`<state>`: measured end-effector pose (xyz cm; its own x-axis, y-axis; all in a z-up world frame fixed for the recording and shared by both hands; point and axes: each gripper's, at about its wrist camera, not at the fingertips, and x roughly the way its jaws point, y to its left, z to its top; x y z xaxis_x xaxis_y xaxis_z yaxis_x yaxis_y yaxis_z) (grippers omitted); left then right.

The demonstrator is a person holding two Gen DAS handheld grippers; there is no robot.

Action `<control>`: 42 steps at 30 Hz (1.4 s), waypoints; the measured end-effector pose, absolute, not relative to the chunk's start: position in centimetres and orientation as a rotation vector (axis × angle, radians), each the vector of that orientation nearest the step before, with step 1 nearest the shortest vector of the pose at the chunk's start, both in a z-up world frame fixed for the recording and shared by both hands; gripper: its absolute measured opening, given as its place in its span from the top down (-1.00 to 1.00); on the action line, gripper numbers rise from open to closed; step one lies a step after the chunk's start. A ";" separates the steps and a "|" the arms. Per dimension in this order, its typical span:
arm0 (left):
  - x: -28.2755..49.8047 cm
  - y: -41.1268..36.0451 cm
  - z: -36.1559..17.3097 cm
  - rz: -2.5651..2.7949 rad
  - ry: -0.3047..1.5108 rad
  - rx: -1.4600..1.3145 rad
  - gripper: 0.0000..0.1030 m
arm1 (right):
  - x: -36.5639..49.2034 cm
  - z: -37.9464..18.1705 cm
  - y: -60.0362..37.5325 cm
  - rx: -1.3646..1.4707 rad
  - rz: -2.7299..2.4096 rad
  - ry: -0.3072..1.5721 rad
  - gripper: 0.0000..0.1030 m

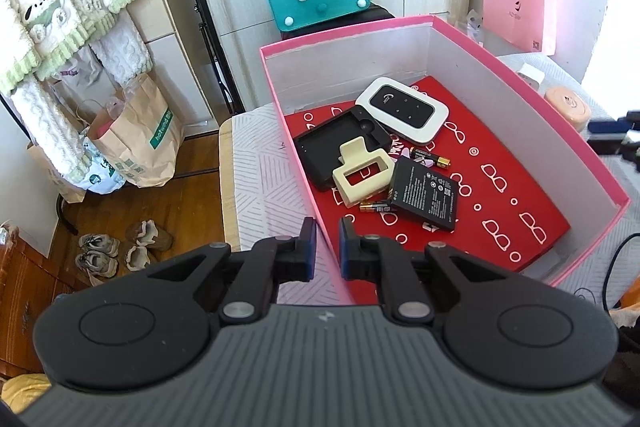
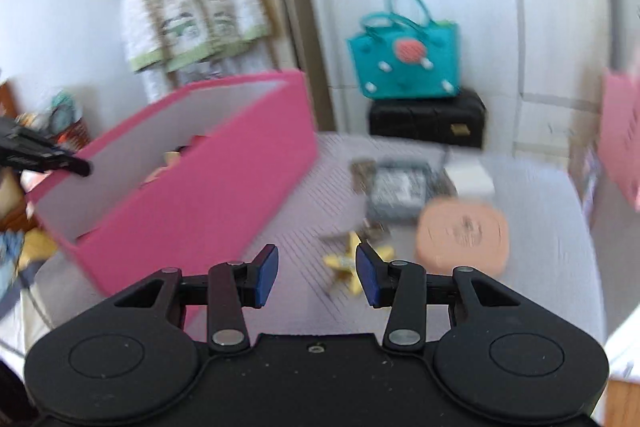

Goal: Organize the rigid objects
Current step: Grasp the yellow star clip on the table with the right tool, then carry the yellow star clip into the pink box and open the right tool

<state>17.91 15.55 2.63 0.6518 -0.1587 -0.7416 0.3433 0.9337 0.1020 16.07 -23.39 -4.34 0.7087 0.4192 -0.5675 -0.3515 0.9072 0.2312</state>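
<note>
Several hard bits already sit in the pink box [image 1: 452, 39]: a white-and-black pocket router [image 1: 402, 114], its black back cover [image 1: 340, 151], a cream claw clip [image 1: 362, 175], a flat battery pack [image 1: 425, 193] and a couple of small cells [image 1: 432, 159]. Left gripper [image 1: 327, 229] is parked at the box's near left wall, jaws nearly closed across the thin cardboard edge, looks like it's steadying the box, though I can't swear the pads press on it.

Right gripper [image 2: 317, 269] is out over the grey striped cloth [image 2: 540, 227], jaws about halfway apart and nothing between them. Just beyond its tips lies a small yellow star-shaped piece [image 2: 344, 261], blurred, and to the right of that a round peach case [image 2: 462, 235]; farther back a grey packet [image 2: 404, 189], too smeared to name.

That star looks the likely pick. I'd judge it light, stiff plastic, thin in the arms, so it could skate on the cloth or twist out. Best bet: straddle the middle of the body, not an arm tip. The peach case looks smooth and wide; it would want wider jaws across its rim.
</note>
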 end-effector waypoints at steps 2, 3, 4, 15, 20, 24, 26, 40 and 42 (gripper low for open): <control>17.9 15.5 2.6 -0.281 0.813 0.238 0.80 | 16.4 -5.8 -24.0 0.160 0.379 0.671 0.02; 18.0 15.4 2.6 -0.277 0.813 0.236 0.80 | 16.5 -6.4 -24.1 0.180 0.363 0.676 -0.01; 18.0 15.4 2.6 -0.274 0.813 0.236 0.80 | 16.7 -7.0 -24.1 0.201 0.355 0.682 -0.02; 18.0 15.3 2.7 -0.237 0.805 0.203 0.82 | 18.4 -7.8 -21.1 0.090 0.301 0.681 -0.28; 17.9 15.3 2.8 -0.231 0.803 0.198 0.82 | 18.4 -7.8 -20.8 0.068 0.260 0.662 -0.05; 17.8 15.2 2.9 -0.233 0.803 0.208 0.82 | 18.5 -7.7 -21.8 0.098 0.256 0.661 0.24; 17.7 15.2 3.1 -0.237 0.800 0.219 0.82 | 18.3 -7.8 -21.8 0.086 0.265 0.655 0.25; 17.6 14.9 3.4 -0.271 0.796 0.302 0.85 | 15.3 -1.8 -21.2 -0.009 0.315 0.568 0.25; 17.6 14.8 3.4 -0.278 0.802 0.325 0.84 | 14.8 0.4 -20.6 -0.033 0.368 0.538 0.25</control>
<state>17.61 14.76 3.39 0.6637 -0.1193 -0.7384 0.3626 0.9148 0.1781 14.80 -20.62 0.37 0.7950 0.3337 -0.5066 -0.3507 0.9342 0.0651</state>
